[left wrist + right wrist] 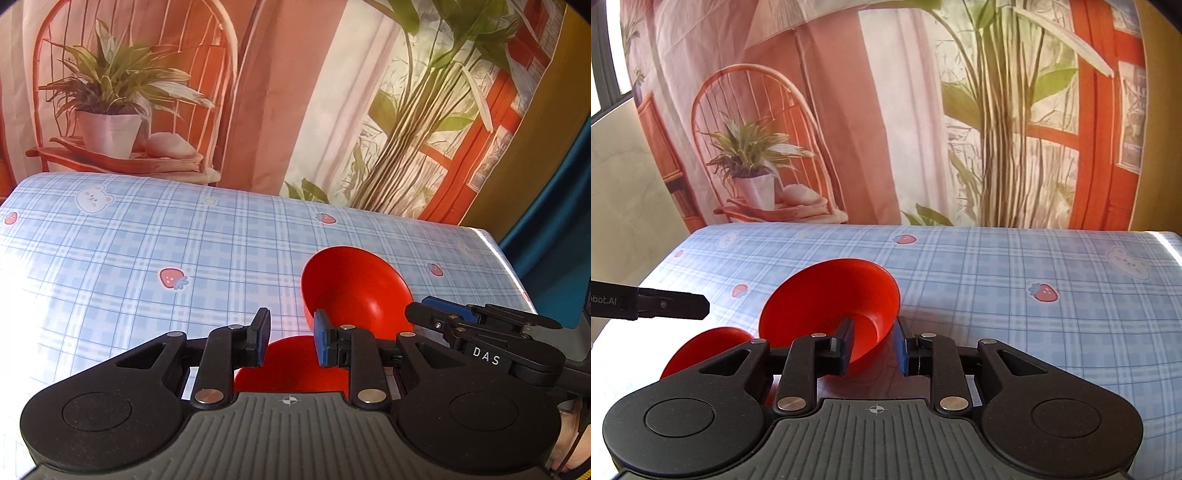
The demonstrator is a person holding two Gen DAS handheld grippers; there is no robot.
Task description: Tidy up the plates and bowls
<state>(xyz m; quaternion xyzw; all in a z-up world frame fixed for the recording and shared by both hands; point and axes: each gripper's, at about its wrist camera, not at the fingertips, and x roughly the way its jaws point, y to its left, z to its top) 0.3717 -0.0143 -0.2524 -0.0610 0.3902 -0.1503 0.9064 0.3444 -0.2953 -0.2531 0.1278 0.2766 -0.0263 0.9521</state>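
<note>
Red bowl (831, 306), tilted on its side and gripped at the rim by the right gripper (873, 349): its opening faces toward the camera and slightly upward in the right wrist view, with the base turned away toward the far side of the table (997, 280). One finger lies inside the bowl and the other outside, so the fingers are clamped across the near wall, though the exact contact on the outer side is partly hidden. In the left wrist view the same bowl (356, 291) appears lifted and tipped, its opening directed to the left, with the right gripper (448, 315) reaching it from the right. A second red dish (291, 365) sits low and close beneath the left gripper (291, 341), whose fingers stand apart with nothing between them; only its upper portion shows above the gripper body. In the right wrist view this dish (701, 349) lies just left of the held bowl, below the tip of the left gripper (690, 305). The table carries a blue plaid cloth printed with strawberries and bears, set before a printed backdrop (886, 110).
</note>
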